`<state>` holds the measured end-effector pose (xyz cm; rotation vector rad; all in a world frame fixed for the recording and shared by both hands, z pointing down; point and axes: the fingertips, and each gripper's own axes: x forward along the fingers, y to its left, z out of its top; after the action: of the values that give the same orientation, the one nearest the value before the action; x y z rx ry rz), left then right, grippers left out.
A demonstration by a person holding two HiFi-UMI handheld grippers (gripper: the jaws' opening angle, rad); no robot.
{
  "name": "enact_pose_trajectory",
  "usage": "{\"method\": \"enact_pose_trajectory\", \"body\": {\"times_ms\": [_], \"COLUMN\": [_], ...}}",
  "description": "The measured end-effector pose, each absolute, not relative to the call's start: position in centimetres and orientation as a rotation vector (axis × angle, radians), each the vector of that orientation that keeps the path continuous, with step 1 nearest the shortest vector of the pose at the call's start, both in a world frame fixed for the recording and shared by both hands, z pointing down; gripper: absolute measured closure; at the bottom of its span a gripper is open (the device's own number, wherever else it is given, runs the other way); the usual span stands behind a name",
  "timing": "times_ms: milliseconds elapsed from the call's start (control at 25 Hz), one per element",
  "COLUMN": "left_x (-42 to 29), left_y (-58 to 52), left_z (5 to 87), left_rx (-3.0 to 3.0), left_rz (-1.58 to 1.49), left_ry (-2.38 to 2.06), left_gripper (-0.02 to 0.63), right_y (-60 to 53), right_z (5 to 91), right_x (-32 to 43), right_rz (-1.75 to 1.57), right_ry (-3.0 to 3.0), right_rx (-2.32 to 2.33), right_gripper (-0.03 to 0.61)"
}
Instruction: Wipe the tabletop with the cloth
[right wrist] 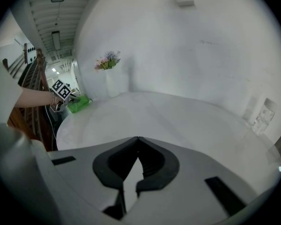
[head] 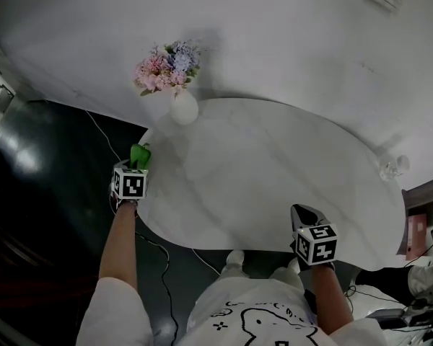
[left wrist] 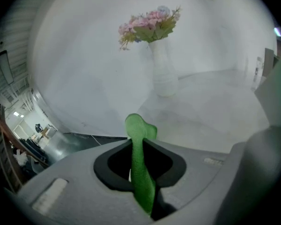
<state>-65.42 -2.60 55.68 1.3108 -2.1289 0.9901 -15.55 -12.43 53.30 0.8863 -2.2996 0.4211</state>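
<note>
Left gripper (left wrist: 139, 144): jaws clamped on the green cloth (left wrist: 141, 172), a fold of which stands up between them. In the head view the cloth sits at the left edge of the white tabletop (head: 260, 171), left of frame centre. Right gripper (right wrist: 137, 139): jaws closed together, nothing between them, over the table's near edge, lower right. A vase of flowers (head: 182, 107) stands upper left.

Your left gripper (left wrist: 139, 146) has its jaws clamped on the green cloth (left wrist: 140, 163), which stands upright between them. Beyond lies the white tabletop (left wrist: 210, 111); a white vase of flowers (left wrist: 163, 71) stands far off.
</note>
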Motion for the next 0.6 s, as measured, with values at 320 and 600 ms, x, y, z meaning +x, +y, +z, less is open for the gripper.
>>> {"method": "enact_pose_trajectory", "body": {"times_ms": [320,600], "left_x": [-59.3,-51.5], "left_y": [-4.4,-6.5], "left_z": [49.9,44.5], "left_rx": [1.480,1.666], "left_rz": [0.946,0.935], "left_ry": [-2.200,-2.221], "left_gripper": [0.555,0.555], "right_y": [-13.8,-16.0], "right_z": [52.1,49.7], "right_x": [-12.6,-7.8], "right_rz": [0.444,0.439], "right_ry": [-2.336,-2.363], "right_rx": [0.907,0.963], "right_gripper": [0.577,0.577]}}
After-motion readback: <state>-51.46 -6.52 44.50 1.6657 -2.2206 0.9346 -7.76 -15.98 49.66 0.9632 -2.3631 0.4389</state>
